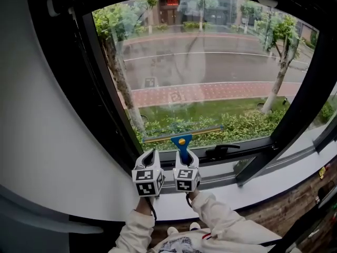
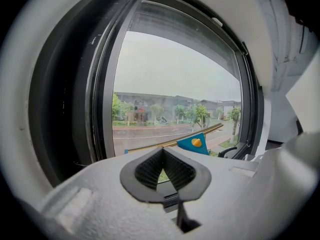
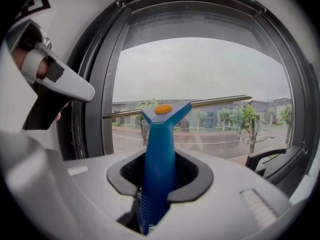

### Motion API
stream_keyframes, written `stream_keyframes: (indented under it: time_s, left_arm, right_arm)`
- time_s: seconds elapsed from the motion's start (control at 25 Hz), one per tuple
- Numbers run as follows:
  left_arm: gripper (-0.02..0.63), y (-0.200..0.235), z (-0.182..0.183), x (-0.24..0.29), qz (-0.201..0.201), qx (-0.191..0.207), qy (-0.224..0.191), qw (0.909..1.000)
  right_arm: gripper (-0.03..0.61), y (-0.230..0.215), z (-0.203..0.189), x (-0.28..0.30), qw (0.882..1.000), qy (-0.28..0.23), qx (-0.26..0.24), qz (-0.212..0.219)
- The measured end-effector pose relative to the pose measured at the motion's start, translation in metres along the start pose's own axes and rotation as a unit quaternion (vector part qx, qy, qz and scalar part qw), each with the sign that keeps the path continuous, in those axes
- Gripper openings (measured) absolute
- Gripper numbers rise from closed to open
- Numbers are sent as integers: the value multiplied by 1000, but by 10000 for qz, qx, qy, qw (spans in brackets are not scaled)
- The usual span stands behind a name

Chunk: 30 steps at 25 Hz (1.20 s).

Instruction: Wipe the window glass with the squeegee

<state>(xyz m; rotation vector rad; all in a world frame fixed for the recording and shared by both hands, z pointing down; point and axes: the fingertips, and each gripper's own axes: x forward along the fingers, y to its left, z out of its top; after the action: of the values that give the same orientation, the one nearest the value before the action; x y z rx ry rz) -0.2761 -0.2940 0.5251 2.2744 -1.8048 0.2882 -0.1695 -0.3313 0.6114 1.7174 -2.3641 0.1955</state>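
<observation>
My right gripper [image 3: 159, 170] is clamped on the blue handle of the squeegee [image 3: 160, 134], whose blade lies level, low on the window glass [image 1: 210, 62], just above the bottom frame [image 1: 210, 159]; whether it presses the glass I can't tell. My left gripper [image 2: 163, 154] is closed on nothing, just beside the right. I judge a stroke sits at its low end; next I'd raise the blade and drag it flat. Count: one squeegee, two grippers, one window latch [image 1: 221, 152]
</observation>
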Motion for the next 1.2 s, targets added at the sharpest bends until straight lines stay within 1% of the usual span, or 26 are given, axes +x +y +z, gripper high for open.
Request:
stream_keyframes:
  time_s: [0.92, 1.2]
  left_arm:
    - [2, -3, -24, 3, -31, -60, 268, 9996]
    - [2, 0, -30, 1, 5, -60, 336, 9994]
  right_arm:
    - [109, -1, -43, 1, 9988, 471, 132, 53]
    - [109, 1, -59, 4, 9971, 684, 312, 148]
